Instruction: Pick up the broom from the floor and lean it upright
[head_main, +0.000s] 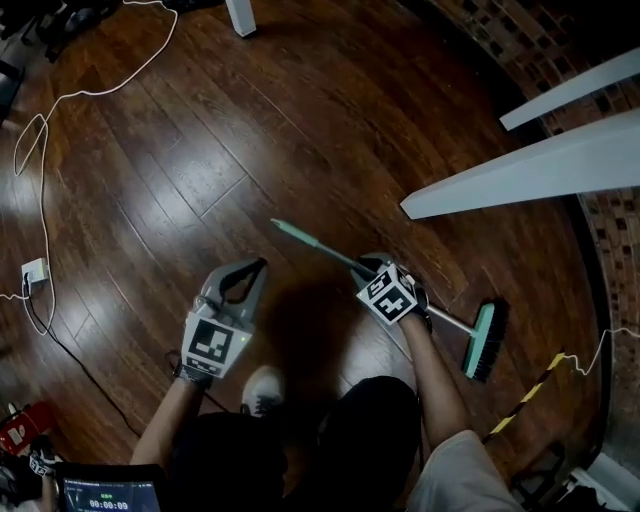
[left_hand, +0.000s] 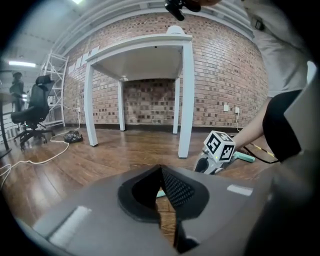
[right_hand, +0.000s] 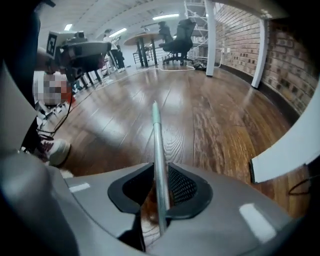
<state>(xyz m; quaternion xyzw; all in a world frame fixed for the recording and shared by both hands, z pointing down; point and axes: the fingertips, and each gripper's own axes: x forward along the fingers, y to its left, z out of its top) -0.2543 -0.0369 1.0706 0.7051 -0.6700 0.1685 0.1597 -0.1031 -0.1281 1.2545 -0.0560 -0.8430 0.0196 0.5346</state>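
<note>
The broom lies flat on the wooden floor, with its green handle tip (head_main: 283, 228) far from me, a metal shaft (head_main: 325, 249) and a teal-backed brush head (head_main: 485, 340) at the right. My right gripper (head_main: 368, 266) is down over the middle of the shaft. In the right gripper view the shaft (right_hand: 156, 135) runs between the jaws of that gripper (right_hand: 160, 189); it lies close to the right pad, with a gap on the left side. My left gripper (head_main: 258, 266) hovers left of the broom, its fingertips together and nothing in them (left_hand: 161, 171).
A white table (head_main: 520, 170) stands at the right by the brick wall (head_main: 530, 40). A white cable (head_main: 45, 170) and a socket (head_main: 35, 270) lie at the left. A yellow-black striped cord (head_main: 525, 395) runs near the brush head. My shoe (head_main: 262, 390) is beside the grippers.
</note>
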